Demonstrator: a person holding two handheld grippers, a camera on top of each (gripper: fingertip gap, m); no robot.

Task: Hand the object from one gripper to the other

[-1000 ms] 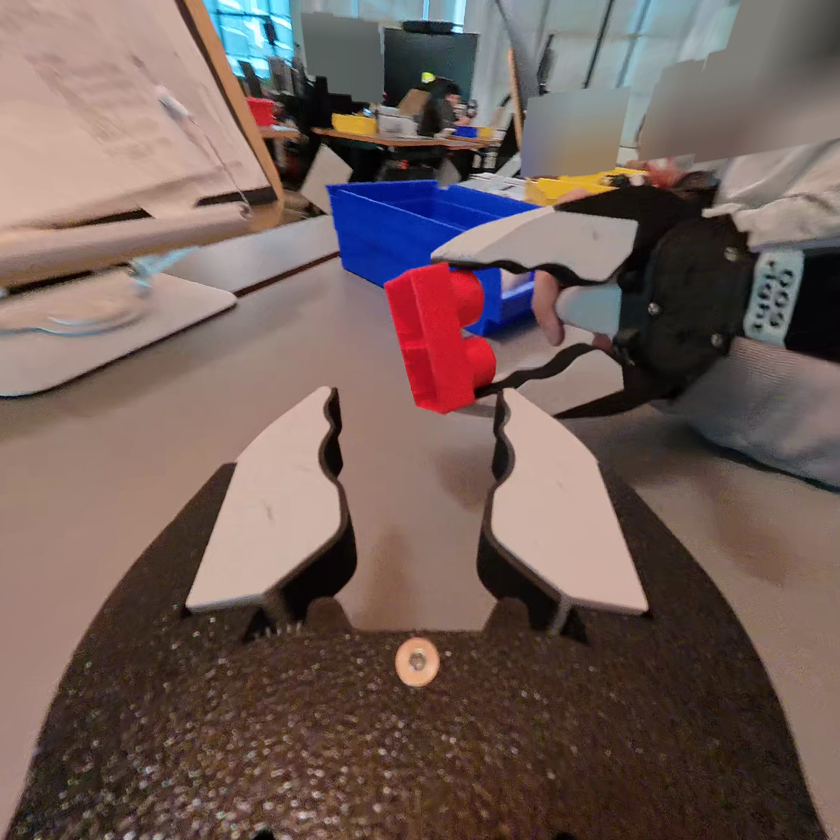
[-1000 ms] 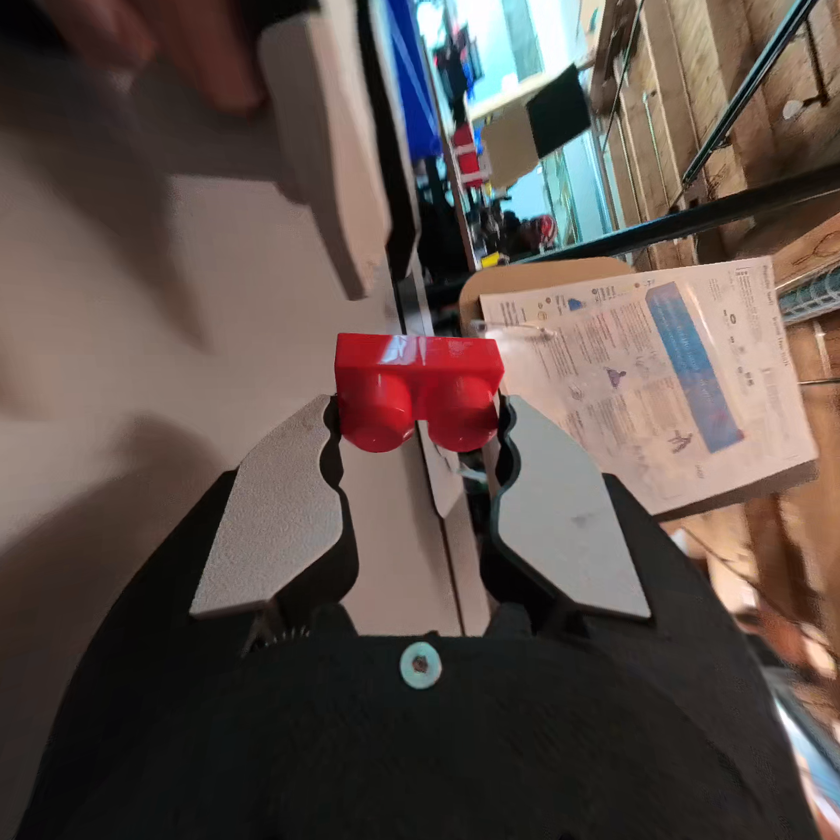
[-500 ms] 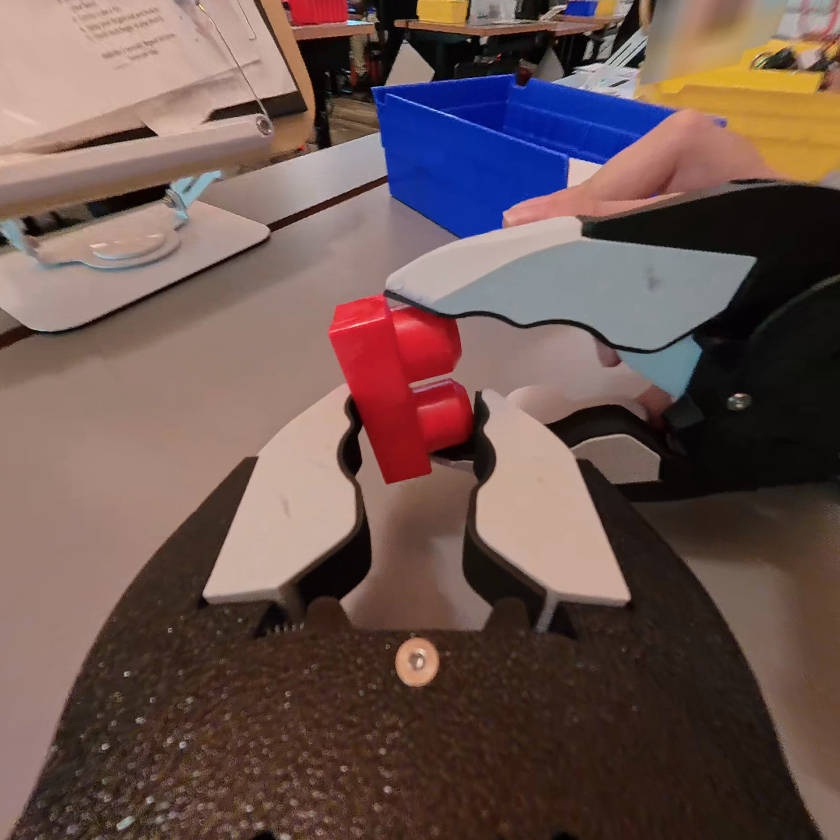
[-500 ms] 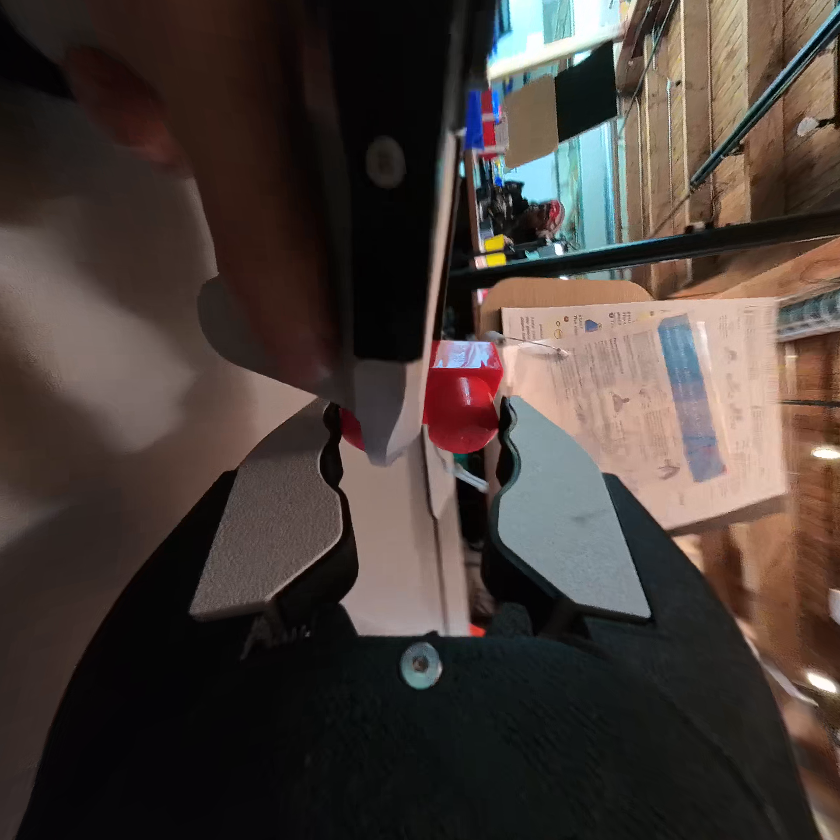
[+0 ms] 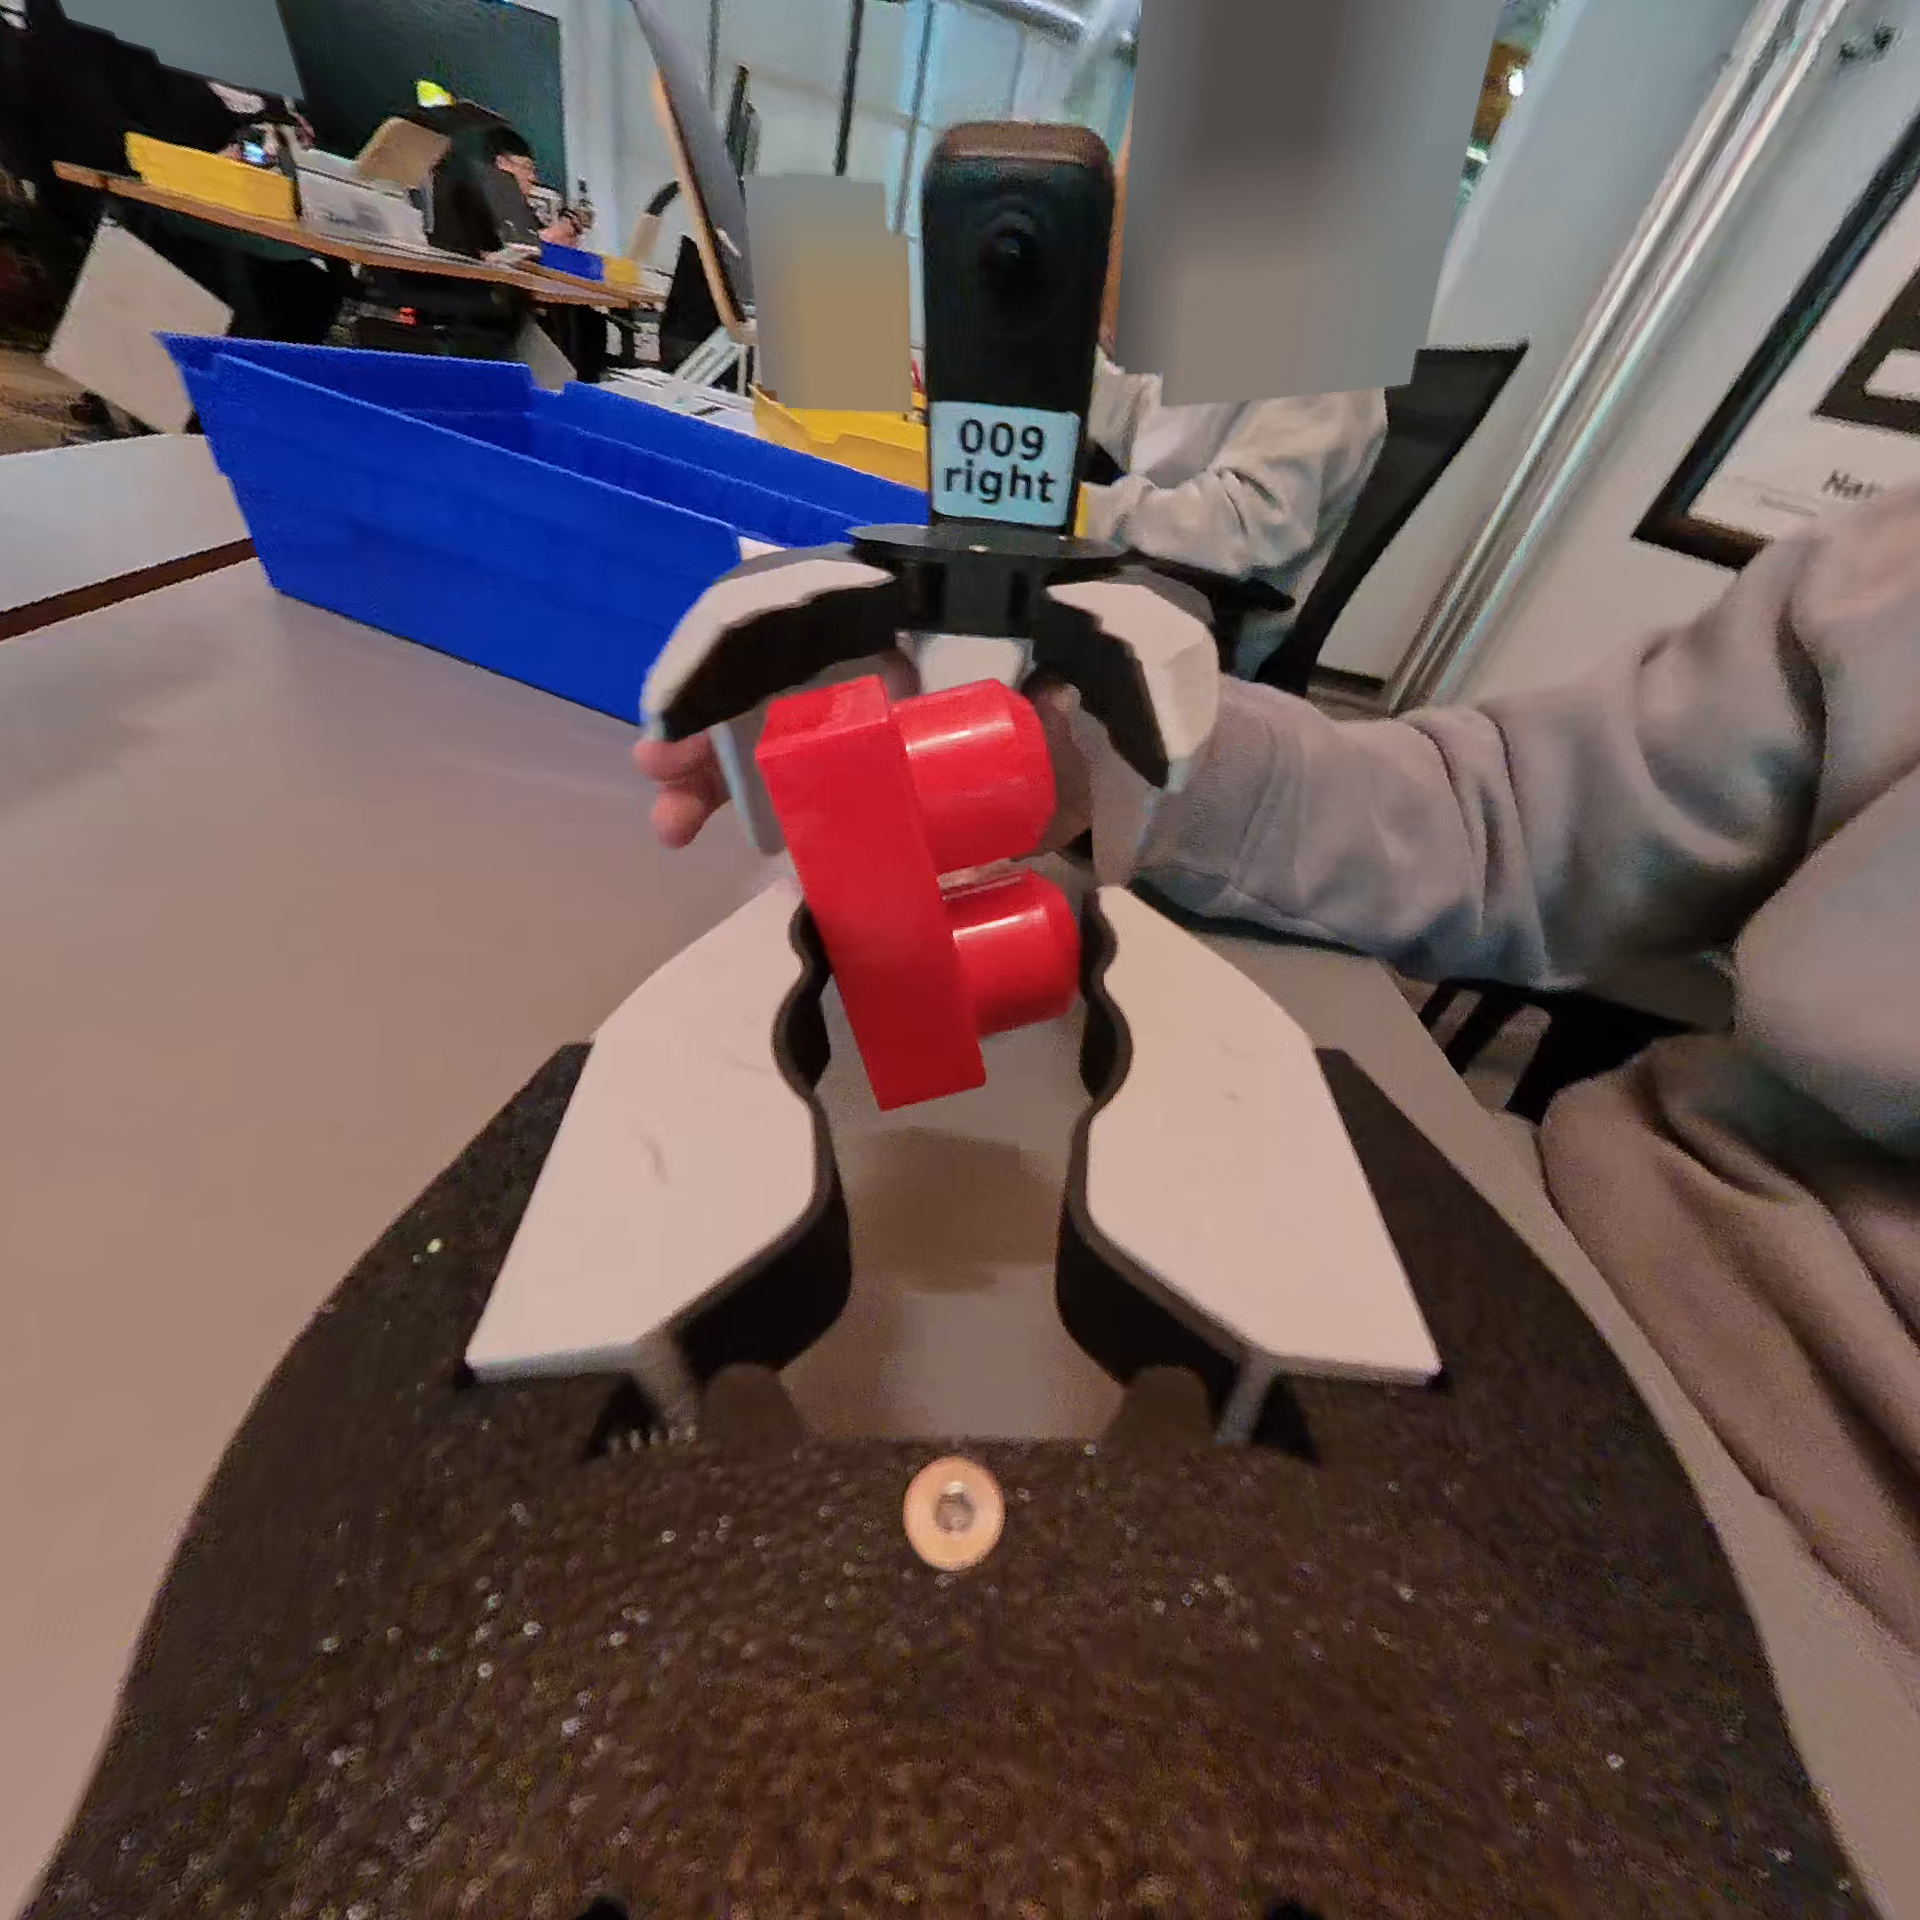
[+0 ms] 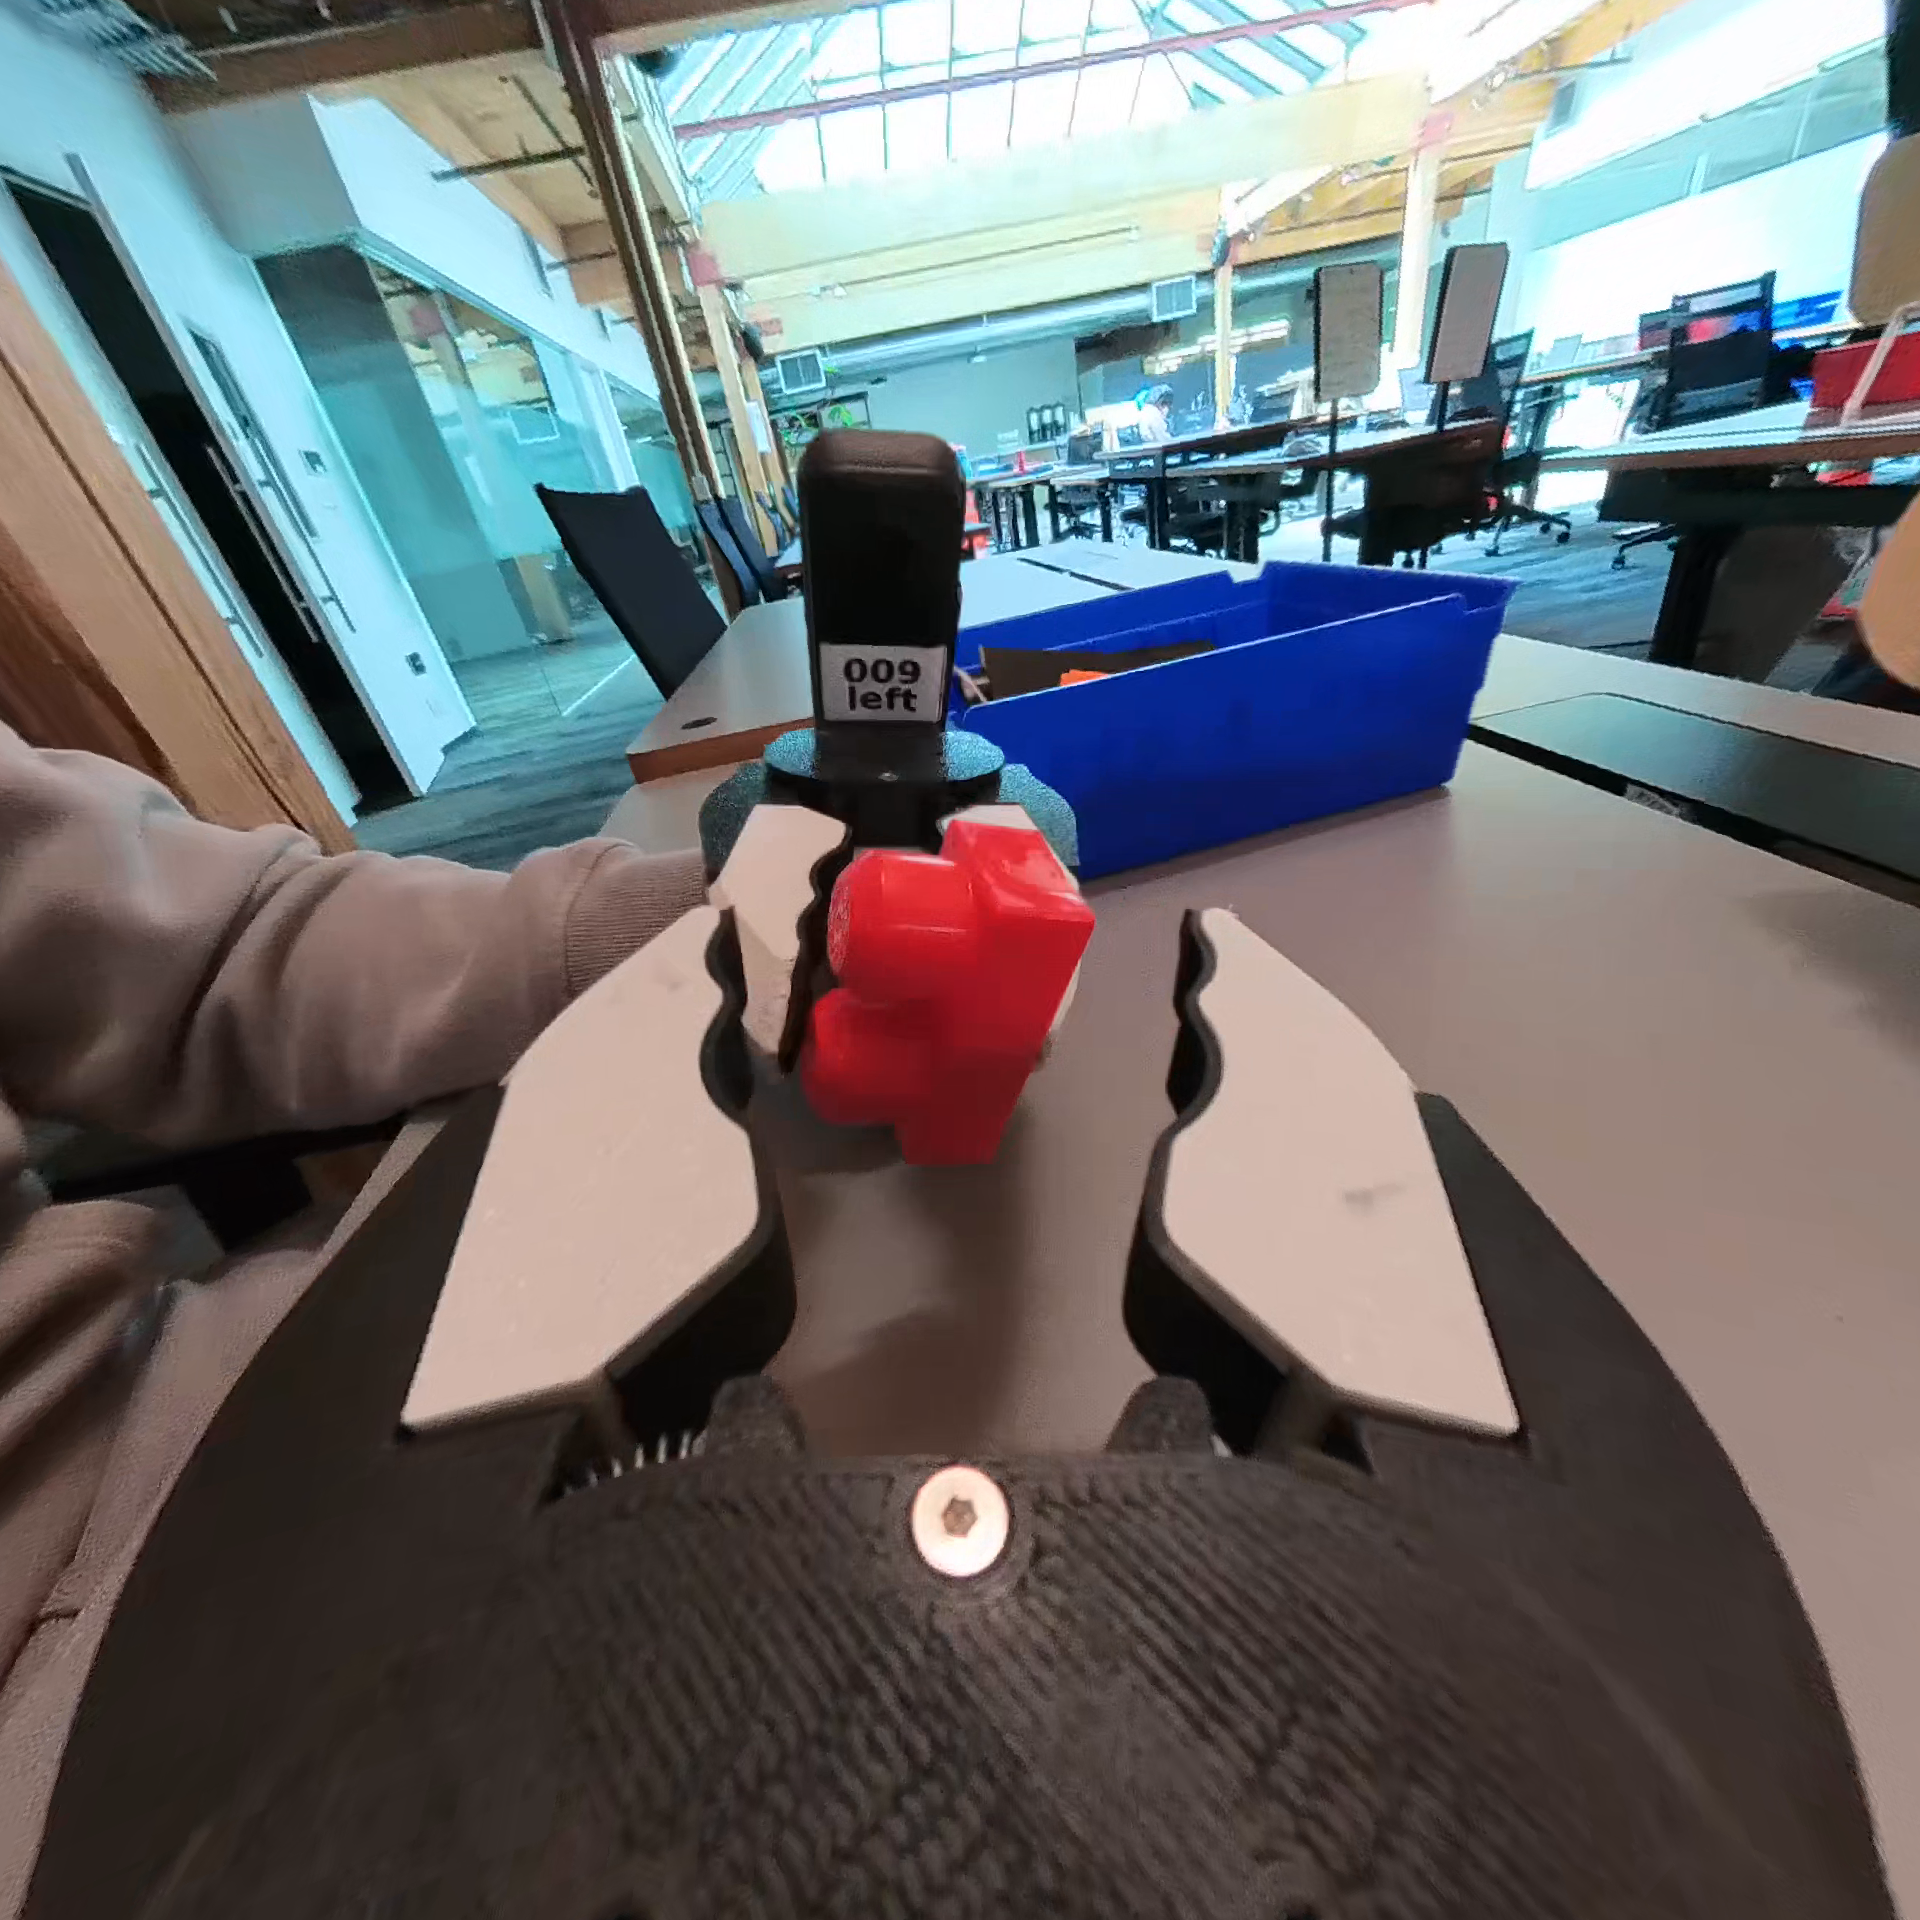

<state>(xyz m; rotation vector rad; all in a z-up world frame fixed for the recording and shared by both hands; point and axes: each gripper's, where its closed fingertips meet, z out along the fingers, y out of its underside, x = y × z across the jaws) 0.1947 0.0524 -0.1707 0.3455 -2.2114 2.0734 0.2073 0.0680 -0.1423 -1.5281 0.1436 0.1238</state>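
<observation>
A smooth matte grey tabletop (image 5: 260,883) spreads under everything, and at its far side sits a long, glossy blue plastic bin (image 5: 468,520) with ribbed walls. A person's grey fleece sleeve (image 5: 1455,831) reaches in from the side. The left tongs (image 5: 940,935), pale flat fingers with wavy black inner edges on a grainy, speckled black body, are clenched on the red plastic two-stud building block (image 5: 914,883): one finger presses its flat slab back, the other the rounded end of its lower stud. The block stands on end, tilted, held above the tabletop. Facing them, the right tongs (image 6: 961,977), of the same make with a finely ridged black body, are spread wide and released, their fingers standing clear on either side of the shiny block.
</observation>
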